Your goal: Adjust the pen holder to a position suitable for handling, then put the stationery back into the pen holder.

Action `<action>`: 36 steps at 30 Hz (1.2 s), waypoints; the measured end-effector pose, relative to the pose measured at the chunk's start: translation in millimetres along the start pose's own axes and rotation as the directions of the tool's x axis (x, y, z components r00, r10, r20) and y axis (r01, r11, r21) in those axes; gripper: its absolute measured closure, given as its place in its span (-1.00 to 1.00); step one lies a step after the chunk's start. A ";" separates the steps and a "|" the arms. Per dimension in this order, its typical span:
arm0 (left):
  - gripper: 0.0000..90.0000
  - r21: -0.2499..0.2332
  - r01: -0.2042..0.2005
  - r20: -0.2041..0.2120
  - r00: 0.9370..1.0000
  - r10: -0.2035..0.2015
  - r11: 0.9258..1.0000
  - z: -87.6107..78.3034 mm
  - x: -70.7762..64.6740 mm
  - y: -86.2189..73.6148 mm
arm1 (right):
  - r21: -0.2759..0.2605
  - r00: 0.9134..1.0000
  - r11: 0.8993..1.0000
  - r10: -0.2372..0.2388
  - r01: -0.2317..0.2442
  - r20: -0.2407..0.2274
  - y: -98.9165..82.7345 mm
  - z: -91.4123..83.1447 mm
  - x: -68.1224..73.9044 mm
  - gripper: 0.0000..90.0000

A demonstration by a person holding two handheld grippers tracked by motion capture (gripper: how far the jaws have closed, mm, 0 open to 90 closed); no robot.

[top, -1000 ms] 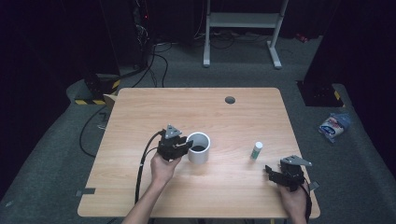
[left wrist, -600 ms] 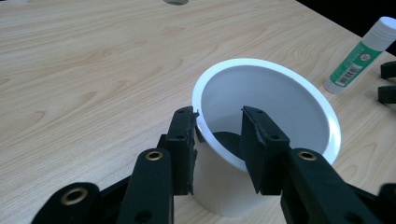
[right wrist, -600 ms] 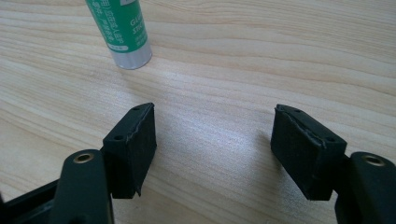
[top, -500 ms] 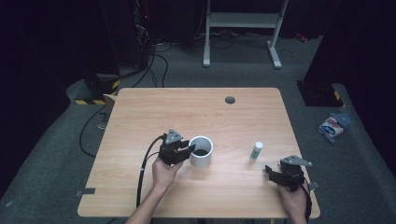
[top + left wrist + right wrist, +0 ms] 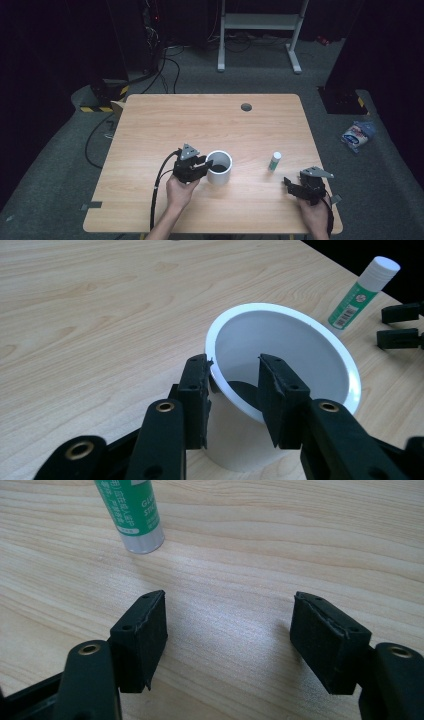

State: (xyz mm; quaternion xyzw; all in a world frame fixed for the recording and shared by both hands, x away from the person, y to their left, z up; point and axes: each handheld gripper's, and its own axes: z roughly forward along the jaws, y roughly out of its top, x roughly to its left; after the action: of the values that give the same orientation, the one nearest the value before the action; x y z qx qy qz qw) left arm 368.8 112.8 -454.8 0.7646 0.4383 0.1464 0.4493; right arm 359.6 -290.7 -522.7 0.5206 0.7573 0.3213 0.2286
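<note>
At table centre, left gripper (image 5: 232, 385) straddles cup (image 5: 285, 360) rim, apparently gripping to hold it; right gripper (image 5: 230, 645) gapes empty near glue stick (image 5: 131, 515).

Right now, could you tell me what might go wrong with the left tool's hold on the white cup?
The left tool pinches only the thin rim of the white plastic cup, one jaw inside and one outside; lifting may tilt or drop it. The upright green-and-white glue stick stands nearby and could be knocked over.
</note>
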 end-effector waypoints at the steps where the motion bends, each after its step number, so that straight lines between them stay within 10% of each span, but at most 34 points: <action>1: 0.44 -0.001 0.003 0.001 1.000 -0.003 1.000 -0.2 -0.7 -0.6 | 0.000 1.000 1.000 0.000 0.000 0.000 0.0 0.0 0.0 -0.31; 21: -0.07 -0.074 0.042 0.031 0.999 -0.040 0.996 -20.3 4.3 -2.6 | -0.002 1.000 1.000 -0.007 0.007 -0.005 0.6 0.8 -0.1 -0.31; 36: -0.13 -0.115 0.042 -0.058 0.997 -0.049 0.992 -42.7 21.4 -23.5 | -0.001 1.000 1.000 -0.007 0.007 -0.008 0.7 0.9 0.1 -0.32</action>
State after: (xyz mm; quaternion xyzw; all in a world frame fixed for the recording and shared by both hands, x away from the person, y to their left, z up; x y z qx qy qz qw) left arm 342.0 158.9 -454.0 0.7228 0.4599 0.1838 0.4819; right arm 360.6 -290.3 -522.8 0.5165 0.7600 0.3226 0.2271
